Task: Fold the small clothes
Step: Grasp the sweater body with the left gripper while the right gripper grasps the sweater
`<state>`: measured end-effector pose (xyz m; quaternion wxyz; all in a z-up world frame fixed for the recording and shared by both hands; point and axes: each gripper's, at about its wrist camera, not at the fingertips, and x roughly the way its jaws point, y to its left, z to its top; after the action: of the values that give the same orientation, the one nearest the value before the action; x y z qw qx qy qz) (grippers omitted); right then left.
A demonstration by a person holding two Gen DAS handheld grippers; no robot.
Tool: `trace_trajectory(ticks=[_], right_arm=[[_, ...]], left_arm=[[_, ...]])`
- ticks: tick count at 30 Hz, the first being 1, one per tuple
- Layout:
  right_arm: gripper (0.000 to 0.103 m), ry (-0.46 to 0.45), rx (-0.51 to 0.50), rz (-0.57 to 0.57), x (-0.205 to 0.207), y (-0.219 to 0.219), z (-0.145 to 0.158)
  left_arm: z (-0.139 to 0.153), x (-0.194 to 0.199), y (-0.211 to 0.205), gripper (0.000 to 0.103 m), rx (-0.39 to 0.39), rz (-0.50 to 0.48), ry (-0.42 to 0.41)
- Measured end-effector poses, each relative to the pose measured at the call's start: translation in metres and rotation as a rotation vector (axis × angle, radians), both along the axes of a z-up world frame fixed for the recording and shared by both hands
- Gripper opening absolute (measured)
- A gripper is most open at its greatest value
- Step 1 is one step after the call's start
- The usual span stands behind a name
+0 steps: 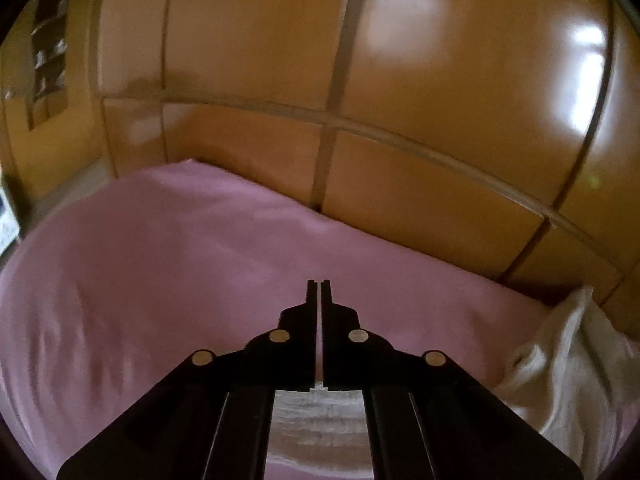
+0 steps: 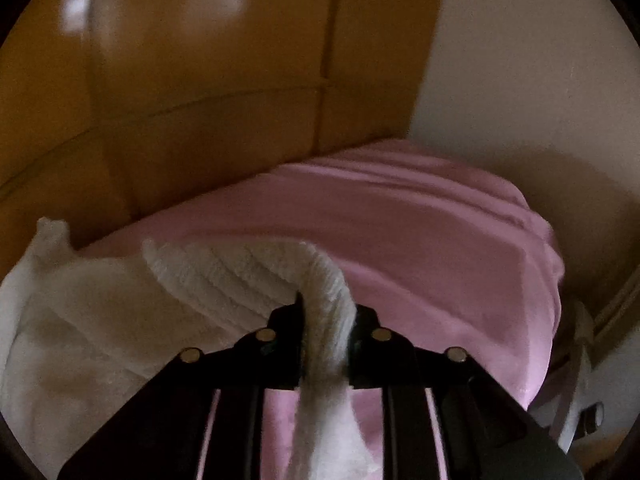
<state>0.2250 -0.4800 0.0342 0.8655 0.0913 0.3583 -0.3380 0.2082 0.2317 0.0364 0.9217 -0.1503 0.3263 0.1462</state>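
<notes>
**Over the pink bed, by the wardrobe**

Beside the wardrobe [image 1: 440, 60], the left gripper [image 1: 319, 286] hangs clenched and empty above bare pink sheet [image 1: 160, 260]. Right gripper [image 2: 325, 304] pinches a white towel [image 2: 224, 272], which trails left toward the bed's wardrobe edge; open sheet lies right.

Towel [image 2: 224, 276] on bed [image 2: 420, 240], wardrobe [image 2: 200, 80] behind, wall [image 2: 520, 80] right of wardrobe

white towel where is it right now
In the right wrist view the white towel lies at the left on the pink bedsheet, one edge pinched in the right claw, beside the wooden wardrobe.
</notes>
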Motion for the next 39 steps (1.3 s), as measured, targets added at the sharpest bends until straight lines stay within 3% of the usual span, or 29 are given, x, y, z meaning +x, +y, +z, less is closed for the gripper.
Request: trace_trajectory(ticks=[1,2,3,4,5,6,10,13,17,18,19,20,21,22,27,33,36,39], right_arm=[[0.035,-0.004,-0.001,-0.002,-0.004,0.000,-0.002],[0.046,-0.011,-0.005,0.007,-0.003,0.002,-0.003],[0.067,-0.019,-0.007,0.021,-0.009,0.000,-0.003],[0.068,-0.030,-0.002,0.035,-0.015,0.005,-0.005],[0.068,-0.042,0.017,0.063,-0.025,0.013,-0.008],[0.068,-0.046,0.038,0.090,-0.032,0.014,-0.011],[0.068,-0.040,0.265,0.283,-0.065,0.051,-0.037],[0.067,0.000,0.466,0.441,-0.084,0.096,-0.067],[0.053,0.049,0.534,0.521,-0.084,0.142,-0.092],[0.046,0.047,0.520,0.526,-0.083,0.150,-0.092],[0.031,0.047,0.512,0.545,-0.080,0.160,-0.090],[0.024,0.049,0.517,0.557,-0.076,0.162,-0.089],[0.014,0.054,0.511,0.567,-0.071,0.165,-0.089],[0.012,0.057,0.494,0.573,-0.067,0.168,-0.087],[0.007,-0.028,0.405,0.632,-0.078,0.177,-0.041],[0.006,-0.157,0.368,0.649,-0.125,0.154,0.019],[0.005,-0.174,0.356,0.664,-0.156,0.153,0.029],[0.005,-0.150,0.381,0.651,-0.189,0.144,0.018]], left_arm=[[-0.001,-0.002,-0.005,0.001,-0.025,-0.033,-0.008],[-0.003,-0.010,-0.015,0.017,-0.041,-0.079,-0.020],[0.000,-0.020,-0.012,0.031,-0.047,-0.101,-0.022],[-0.004,-0.029,-0.022,0.059,-0.053,-0.133,-0.026],[-0.009,-0.045,-0.036,0.068,-0.083,-0.197,-0.053],[-0.012,-0.052,-0.045,0.068,-0.107,-0.236,-0.061],[-0.051,-0.090,-0.095,0.068,-0.286,-0.455,0.030],[-0.081,-0.105,-0.129,0.065,-0.406,-0.551,0.112],[-0.110,-0.111,-0.174,0.063,-0.553,-0.597,0.176],[-0.110,-0.111,-0.183,0.059,-0.534,-0.602,0.167],[-0.109,-0.109,-0.191,0.039,-0.507,-0.611,0.166],[-0.111,-0.104,-0.199,0.014,-0.496,-0.624,0.185],[-0.112,-0.100,-0.200,0.011,-0.498,-0.623,0.203],[-0.112,-0.100,-0.200,0.010,-0.499,-0.614,0.209],[-0.077,-0.110,-0.172,0.008,-0.445,-0.602,0.110],[-0.033,-0.130,-0.127,0.002,-0.442,-0.573,0.023],[-0.026,-0.158,-0.119,0.001,-0.426,-0.579,0.023],[-0.030,-0.175,-0.119,0.001,-0.423,-0.564,0.050]])
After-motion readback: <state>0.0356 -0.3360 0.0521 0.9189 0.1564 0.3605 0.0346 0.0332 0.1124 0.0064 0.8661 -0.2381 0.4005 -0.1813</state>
